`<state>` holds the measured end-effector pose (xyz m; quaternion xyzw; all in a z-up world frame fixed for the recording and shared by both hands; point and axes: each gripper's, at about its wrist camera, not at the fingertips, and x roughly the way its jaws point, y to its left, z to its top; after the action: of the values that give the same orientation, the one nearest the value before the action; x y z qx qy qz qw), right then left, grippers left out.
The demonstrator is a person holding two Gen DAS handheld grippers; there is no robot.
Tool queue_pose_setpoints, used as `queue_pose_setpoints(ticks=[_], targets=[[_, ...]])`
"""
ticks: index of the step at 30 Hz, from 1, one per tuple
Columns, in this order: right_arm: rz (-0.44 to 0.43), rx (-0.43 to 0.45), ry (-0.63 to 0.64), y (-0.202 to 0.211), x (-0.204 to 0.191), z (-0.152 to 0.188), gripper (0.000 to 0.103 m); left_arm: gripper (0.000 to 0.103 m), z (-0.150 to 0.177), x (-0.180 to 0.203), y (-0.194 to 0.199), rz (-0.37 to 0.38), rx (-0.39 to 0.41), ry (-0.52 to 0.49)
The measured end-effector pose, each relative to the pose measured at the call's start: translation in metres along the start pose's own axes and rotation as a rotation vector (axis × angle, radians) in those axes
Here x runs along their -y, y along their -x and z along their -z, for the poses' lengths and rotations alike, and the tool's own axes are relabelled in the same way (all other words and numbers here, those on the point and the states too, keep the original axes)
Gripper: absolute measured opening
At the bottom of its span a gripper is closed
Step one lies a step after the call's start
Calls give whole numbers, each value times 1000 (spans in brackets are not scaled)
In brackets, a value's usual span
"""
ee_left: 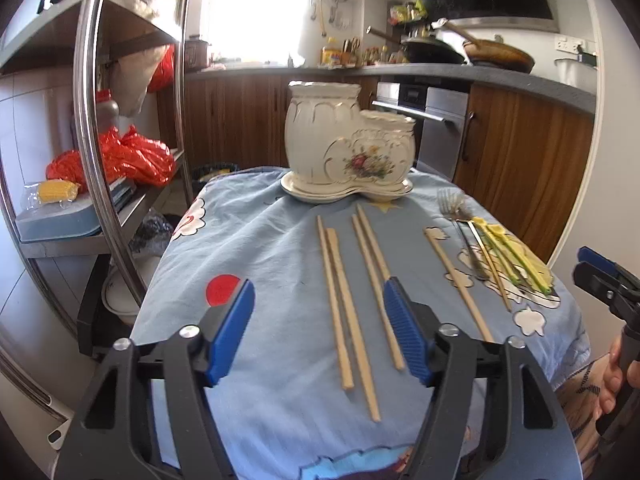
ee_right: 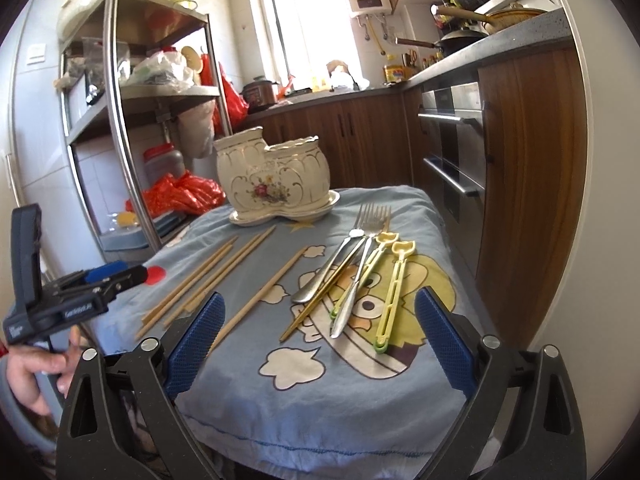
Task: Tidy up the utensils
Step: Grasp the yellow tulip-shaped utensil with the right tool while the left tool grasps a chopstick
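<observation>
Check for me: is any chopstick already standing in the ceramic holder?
No. The ceramic holder shows nothing sticking out of its openings, and the chopsticks all lie flat on the blue cloth in front of it.

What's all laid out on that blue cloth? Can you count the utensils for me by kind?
Wooden chopsticks: 5
Metal forks: 2, stacked closely, so the count is my best reading
Gold chopsticks: 1 pair
Yellow plastic tongs: 2
Ceramic holder: 1, nothing visible in it
Total: 11 items, counting the gold pair once

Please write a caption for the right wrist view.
Open right gripper above metal forks, wooden chopsticks, near a cream ceramic holder.
</observation>
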<state>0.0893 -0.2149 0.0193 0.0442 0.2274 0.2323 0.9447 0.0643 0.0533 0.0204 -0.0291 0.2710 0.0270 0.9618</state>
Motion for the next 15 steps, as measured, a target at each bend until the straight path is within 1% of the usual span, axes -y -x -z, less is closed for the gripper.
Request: queue_pose_setpoints(ticks=[1, 2, 3, 4, 5, 6, 9, 10, 12, 13, 15], targets=[[6, -9, 4, -2, 2, -2, 94, 59, -5, -3, -7, 0, -28, -1], [9, -20, 7, -4, 5, -4, 91, 56, -8, -4, -13, 2, -45, -4], [13, -33, 9, -6, 8, -5, 85, 54, -11, -5, -20, 7, -73, -10], [16, -47, 11, -9, 11, -6, 83, 54, -14, -5, -26, 15, -97, -15], [19, -64, 11, -12, 12, -8, 78, 51, -16, -4, -31, 23, -118, -22], [19, -79, 11, -15, 14, -9, 72, 46, -17, -3, -37, 31, -141, -31], [22, -115, 13, -22, 21, -12, 63, 34, -21, 1, -57, 51, -217, -60], [21, -128, 10, -26, 22, -14, 62, 32, -22, 2, -61, 56, -231, -66], [22, -148, 1, -30, 28, -14, 57, 23, -25, 4, -70, 64, -261, -81], [23, -161, -5, -33, 31, -15, 55, 22, -26, 4, -73, 70, -273, -82], [26, -190, -18, -41, 37, -17, 49, 15, -28, 4, -81, 75, -295, -92]])
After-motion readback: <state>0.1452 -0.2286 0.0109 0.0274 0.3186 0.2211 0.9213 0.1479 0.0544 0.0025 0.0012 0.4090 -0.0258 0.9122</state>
